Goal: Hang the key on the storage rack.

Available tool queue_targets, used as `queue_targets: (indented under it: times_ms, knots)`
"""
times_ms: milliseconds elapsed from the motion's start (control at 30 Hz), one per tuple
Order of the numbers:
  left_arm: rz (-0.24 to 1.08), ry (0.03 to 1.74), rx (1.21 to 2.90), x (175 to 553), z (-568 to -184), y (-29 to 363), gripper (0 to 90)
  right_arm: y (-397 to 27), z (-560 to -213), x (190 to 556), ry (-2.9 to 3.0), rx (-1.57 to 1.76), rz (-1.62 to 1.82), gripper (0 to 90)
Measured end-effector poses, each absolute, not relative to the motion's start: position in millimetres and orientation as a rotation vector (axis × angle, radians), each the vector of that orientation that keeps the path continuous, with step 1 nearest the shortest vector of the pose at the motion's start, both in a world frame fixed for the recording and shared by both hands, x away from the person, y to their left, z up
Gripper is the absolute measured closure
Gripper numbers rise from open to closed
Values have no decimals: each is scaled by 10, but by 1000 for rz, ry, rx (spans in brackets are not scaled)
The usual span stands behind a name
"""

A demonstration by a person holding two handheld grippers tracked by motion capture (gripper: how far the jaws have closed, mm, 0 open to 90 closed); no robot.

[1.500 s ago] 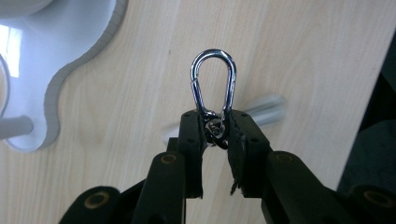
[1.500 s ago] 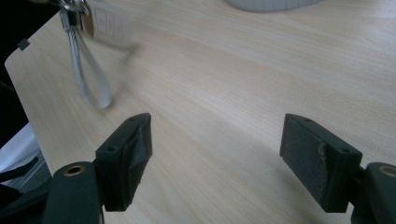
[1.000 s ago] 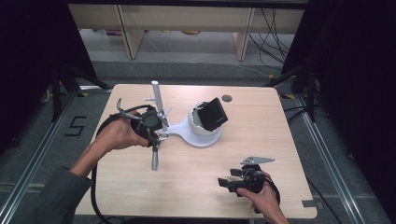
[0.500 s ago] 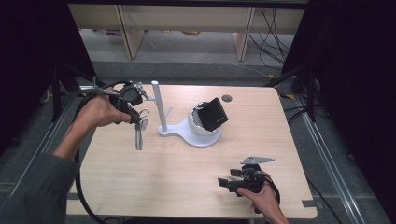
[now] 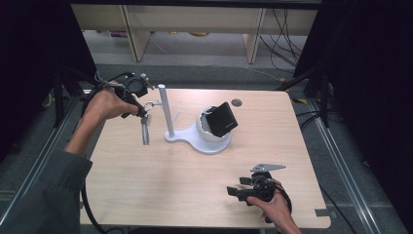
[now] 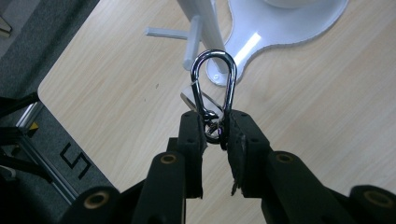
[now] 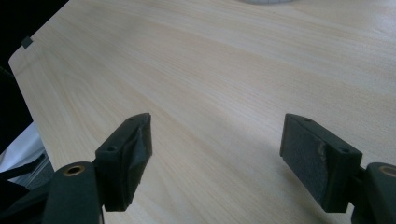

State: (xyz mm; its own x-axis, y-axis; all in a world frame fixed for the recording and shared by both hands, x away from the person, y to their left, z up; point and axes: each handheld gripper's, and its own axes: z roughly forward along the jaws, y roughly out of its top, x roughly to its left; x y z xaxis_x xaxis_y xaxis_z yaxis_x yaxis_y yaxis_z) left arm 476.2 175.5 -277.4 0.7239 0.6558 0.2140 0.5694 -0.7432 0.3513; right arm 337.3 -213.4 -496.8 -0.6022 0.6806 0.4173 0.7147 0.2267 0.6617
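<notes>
My left gripper (image 6: 215, 125) is shut on the small ring at the base of a silver carabiner (image 6: 215, 77), which sticks up past the jaws. In the high view this gripper (image 5: 142, 110) is held above the table's far left, just left of the white stand's post (image 5: 164, 111). A grey strip (image 5: 145, 131) hangs from the carabiner (image 5: 150, 105). The stand's pegs (image 6: 192, 43) lie just beyond the carabiner's tip without touching it. My right gripper (image 5: 238, 190) rests near the front right edge, open, with bare wood between its pads (image 7: 217, 154).
The stand's white base (image 5: 191, 140) carries a round white cup with a black block (image 5: 223, 118) tilted in it. The wooden table (image 5: 185, 185) has a small round hole (image 5: 236, 103) at the far side. Shelves and cables lie beyond the table.
The left hand has carried the carabiner up and toward the far left, from in front of the post to its left side. The right gripper has stayed put.
</notes>
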Motion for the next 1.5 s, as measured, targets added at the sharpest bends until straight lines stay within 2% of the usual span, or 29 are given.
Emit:
queue_targets:
  times_ms: [333,600,900,967,1000,1500]
  knots:
    - [493,997,2692,4902,-2864,1707,751,-2133,-4963,3372,-2425,-1380,-1343,262]
    - [472,1045,2644,4988,-2974,1702,751,-2141,-4955,3381,-2437,-1379,-1348,262]
    - [470,1026,2641,5043,-3063,1688,749,-2145,-4954,3371,-2444,-1386,-1334,261]
    - [478,1037,2624,5048,-3092,1676,753,-2142,-4953,3377,-2447,-1386,-1335,261]
    - [493,1029,2620,5062,-3096,1679,804,-2132,-4958,3376,-2428,-1387,-1338,261]
    - [499,1033,2586,4955,-3044,1757,697,-2146,-4957,3380,-2444,-1388,-1335,261]
